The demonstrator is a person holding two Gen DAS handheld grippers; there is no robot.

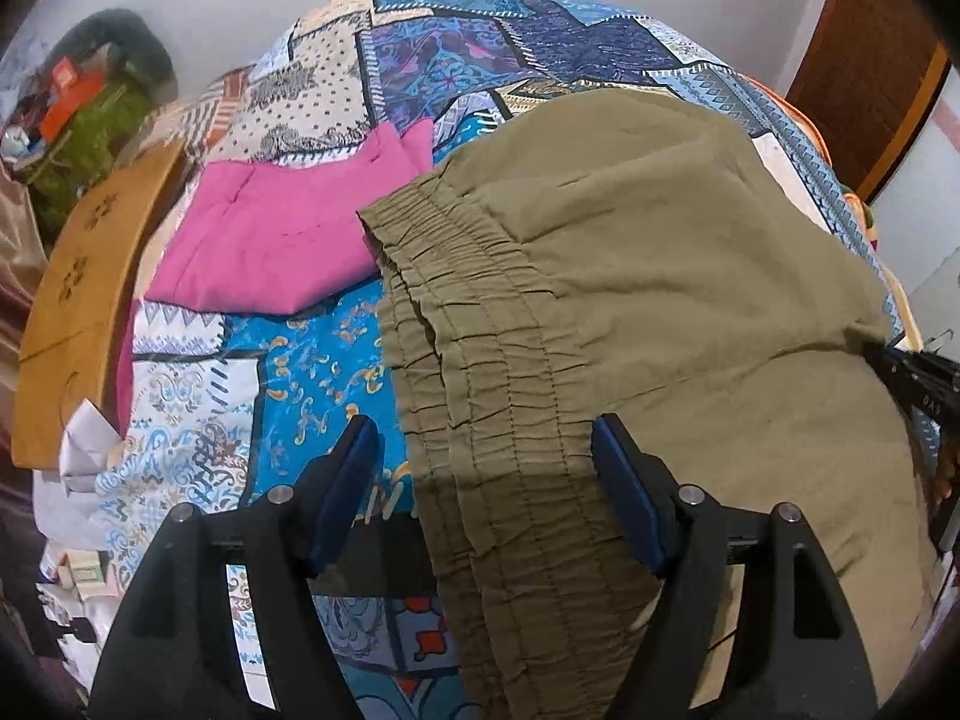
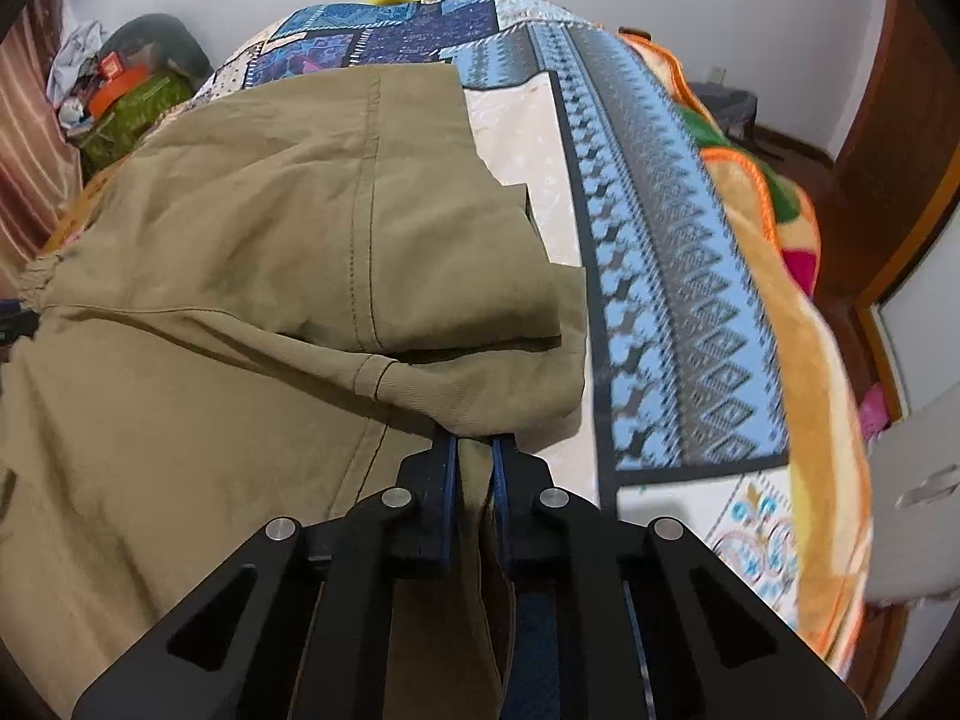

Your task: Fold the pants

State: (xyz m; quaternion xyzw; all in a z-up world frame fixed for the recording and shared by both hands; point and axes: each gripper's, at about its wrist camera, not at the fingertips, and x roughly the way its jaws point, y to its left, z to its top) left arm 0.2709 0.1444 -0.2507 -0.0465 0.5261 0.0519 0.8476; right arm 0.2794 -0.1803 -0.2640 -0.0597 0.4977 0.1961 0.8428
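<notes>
Olive-khaki pants (image 1: pixel 630 276) lie on a patterned blue bedspread (image 1: pixel 312 384), with the gathered elastic waistband (image 1: pixel 480 396) toward the left. My left gripper (image 1: pixel 486 438) is open, its blue pads on either side of the waistband and just above it, holding nothing. In the right wrist view the pants (image 2: pixel 240 276) are doubled over, with a folded layer on top. My right gripper (image 2: pixel 475 450) is shut on a bunched fold of the pants at their right edge. The right gripper also shows at the right edge of the left wrist view (image 1: pixel 918 384).
A folded pink garment (image 1: pixel 282 240) lies on the bed beyond the waistband. A wooden board (image 1: pixel 78 312) borders the bed on the left, with clutter and bags (image 1: pixel 90 120) behind it. An orange blanket (image 2: pixel 798 312) edges the bed's right side, and a wooden door (image 1: pixel 870 60) stands at the far right.
</notes>
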